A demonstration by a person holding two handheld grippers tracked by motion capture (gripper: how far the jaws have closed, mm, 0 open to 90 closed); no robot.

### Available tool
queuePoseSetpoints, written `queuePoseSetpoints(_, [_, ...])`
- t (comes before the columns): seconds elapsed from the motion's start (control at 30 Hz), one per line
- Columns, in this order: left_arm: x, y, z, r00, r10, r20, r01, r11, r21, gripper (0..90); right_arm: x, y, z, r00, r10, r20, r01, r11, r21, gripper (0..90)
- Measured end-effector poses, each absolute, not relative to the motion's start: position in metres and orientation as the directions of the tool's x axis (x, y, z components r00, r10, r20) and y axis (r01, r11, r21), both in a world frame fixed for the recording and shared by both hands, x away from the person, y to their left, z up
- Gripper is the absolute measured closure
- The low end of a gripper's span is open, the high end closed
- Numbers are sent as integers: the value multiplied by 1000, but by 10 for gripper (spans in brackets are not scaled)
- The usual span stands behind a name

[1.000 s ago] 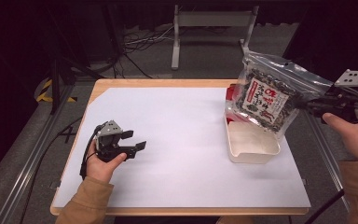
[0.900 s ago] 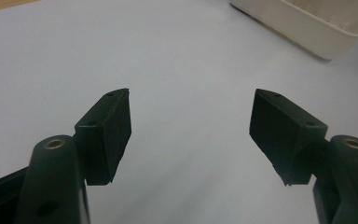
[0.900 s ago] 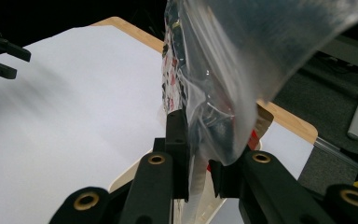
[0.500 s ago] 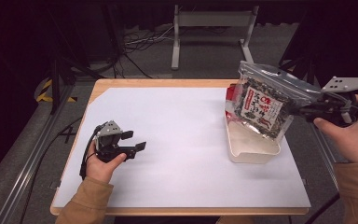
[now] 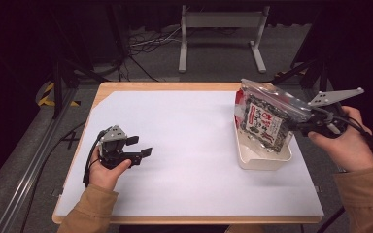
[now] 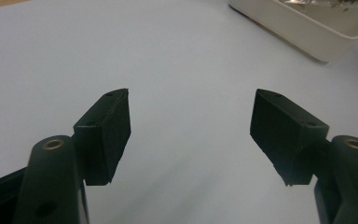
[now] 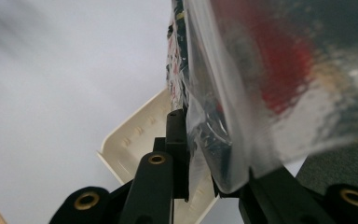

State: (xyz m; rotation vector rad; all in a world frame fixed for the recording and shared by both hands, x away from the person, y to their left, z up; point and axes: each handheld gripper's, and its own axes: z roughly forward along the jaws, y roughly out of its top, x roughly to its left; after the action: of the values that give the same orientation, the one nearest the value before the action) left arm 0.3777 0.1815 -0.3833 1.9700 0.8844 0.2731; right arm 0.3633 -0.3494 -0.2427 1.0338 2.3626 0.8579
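The clear snack bag (image 5: pixel 264 119) hangs over the white tray (image 5: pixel 264 160) at the table's right side, pinched at its upper right edge by the right gripper (image 5: pixel 298 127), whose jaws are closed tight on the plastic. From those jaws the bag extends down and to the left, its long axis tilted, its lower end over the tray's far half; whether it already touches the tray floor I cannot tell. That is the relation the coming move seems to turn on: the tray lies directly below and slightly ahead of the right jaws, so lowering the bag along its own slant should lay it inside the walls. The right hand is plainly the nearer one. The left gripper (image 5: pixel 141 148) rests well apart on the white table cover (image 5: pixel 184 145), jaws spread wide and holding nothing. The high view gives the layout, with bag above tray and both hands placed. The right gripper view adds the grip itself: the bag (image 7: pixel 242 93) film squeezed between the jaws, and the tray (image 7: pixel 135 135) rim just beyond them. The left gripper view shows open jaws (image 6: pixel 190 135) over bare cover, with the tray (image 6: pixel 307 32) far off at upper right.
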Motion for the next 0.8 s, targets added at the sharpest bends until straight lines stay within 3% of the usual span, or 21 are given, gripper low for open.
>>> queuePoseSetpoints(0.43, [377,181,-382,716,679,-162,475,-302,827,294,371,-349,-259,-631,768,-110,522,526,672,789])
queuePoseSetpoints(0.8, [377,182,-382,713,679,-172,481,-297,825,294,370,-381,-286,-608,793,27,579,420,699,786])
